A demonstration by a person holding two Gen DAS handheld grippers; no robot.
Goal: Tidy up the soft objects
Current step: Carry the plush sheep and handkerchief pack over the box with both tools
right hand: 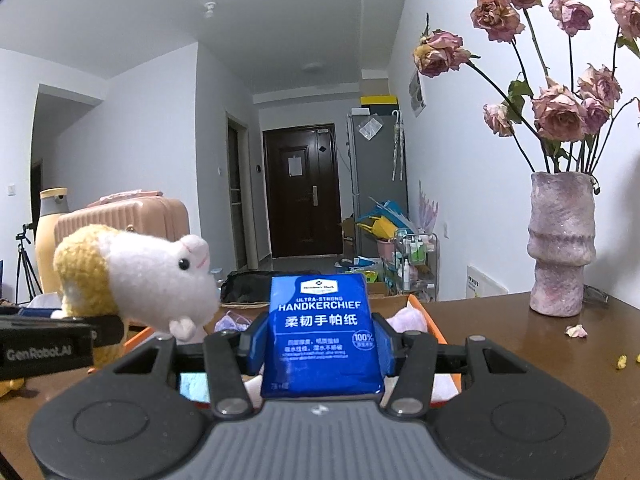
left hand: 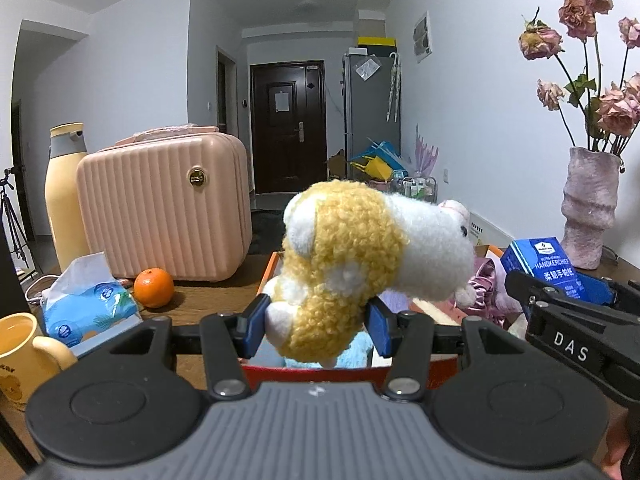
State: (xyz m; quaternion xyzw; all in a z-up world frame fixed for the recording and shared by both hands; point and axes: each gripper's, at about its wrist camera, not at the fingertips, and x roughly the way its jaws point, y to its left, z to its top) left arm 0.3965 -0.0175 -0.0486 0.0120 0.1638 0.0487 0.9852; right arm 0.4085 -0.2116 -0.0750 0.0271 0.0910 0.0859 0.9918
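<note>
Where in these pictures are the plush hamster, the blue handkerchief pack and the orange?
plush hamster (left hand: pixel 352 256): left wrist view, yellow woolly back.
blue handkerchief pack (right hand: pixel 320 336): right wrist view, printed front face.
orange (left hand: pixel 154 288): left wrist view, middle of the peel.

Blue tissue pack, standing upright: "ULTRA-STRONG HANDKERCHIEF", "柔韧手帕纸" beneath, round "100%" badge at lower right of pack face; logo on top and small print too fine to read. Left of pack, left gripper body marked "GenRobot.AI". In left wrist view, right gripper body marked "DAS".
</note>
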